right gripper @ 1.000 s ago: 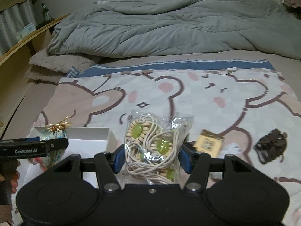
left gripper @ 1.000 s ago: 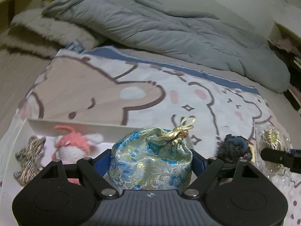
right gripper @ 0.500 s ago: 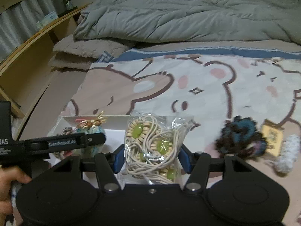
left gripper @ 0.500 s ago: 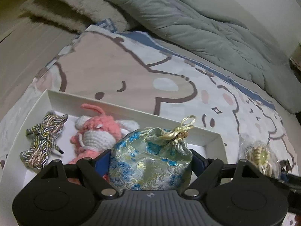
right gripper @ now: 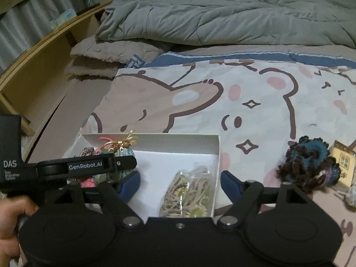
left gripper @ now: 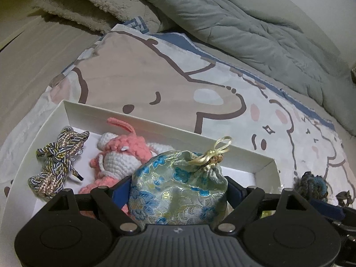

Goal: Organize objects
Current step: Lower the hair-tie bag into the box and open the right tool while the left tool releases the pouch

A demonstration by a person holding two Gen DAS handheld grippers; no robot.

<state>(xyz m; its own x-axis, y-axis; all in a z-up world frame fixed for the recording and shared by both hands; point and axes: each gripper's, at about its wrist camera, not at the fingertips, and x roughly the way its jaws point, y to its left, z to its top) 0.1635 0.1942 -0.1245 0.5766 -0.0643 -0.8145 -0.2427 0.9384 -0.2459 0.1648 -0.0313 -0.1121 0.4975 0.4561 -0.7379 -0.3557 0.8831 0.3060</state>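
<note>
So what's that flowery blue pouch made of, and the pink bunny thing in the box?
The pouch looks like shiny woven brocade, silk or satin-like: its flowers glint, and a gold ribbon ties it. The pink toy looks crocheted from soft matte yarn; you can see loopy stitches. The box looks like plain white cardboard.

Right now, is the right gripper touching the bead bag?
Apart. The right wrist view shows the opening right gripper with white box floor between each finger and the bead bag.

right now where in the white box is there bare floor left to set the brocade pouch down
Bare floor lies mid-box, between the brocade pouch held in the left gripper and the bead bag at the right wall. The left end of the white box is crowded with the twisted cord and pink crochet doll.
</note>
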